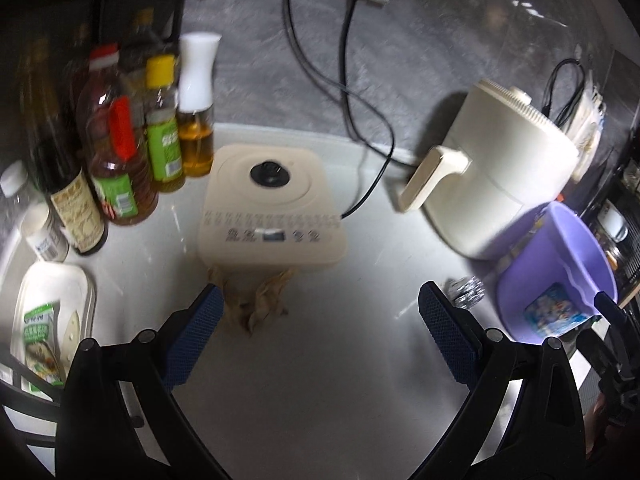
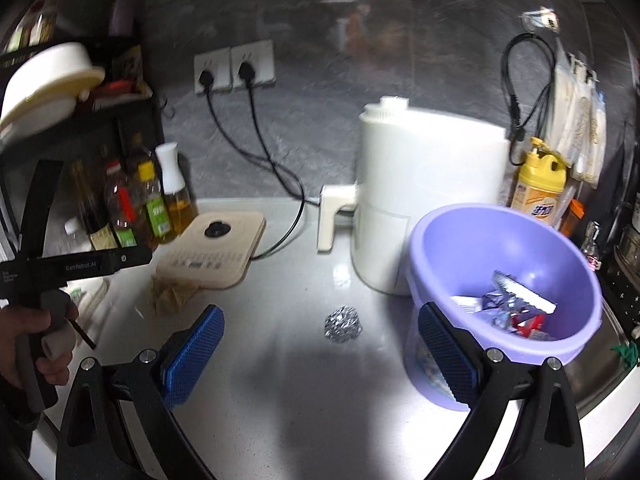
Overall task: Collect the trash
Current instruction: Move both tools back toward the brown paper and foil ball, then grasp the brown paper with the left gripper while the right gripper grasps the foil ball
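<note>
- The purple bin (image 2: 508,248) stood at the surface's (image 2: 280,380) right edge, wrappers already lying inside.
- The crumpled brown paper (image 1: 256,304) lay against the front edge of the cream cooker (image 1: 272,208); it looked light, soft and easily crushed, best pinched across its bunched middle.
- The foil ball (image 2: 342,323) sat mid-surface beside the bin, probably light and springy, likely to roll.
- Left tongs (image 1: 320,344) gaped wide and empty; right tongs (image 2: 320,356) likewise.
</note>
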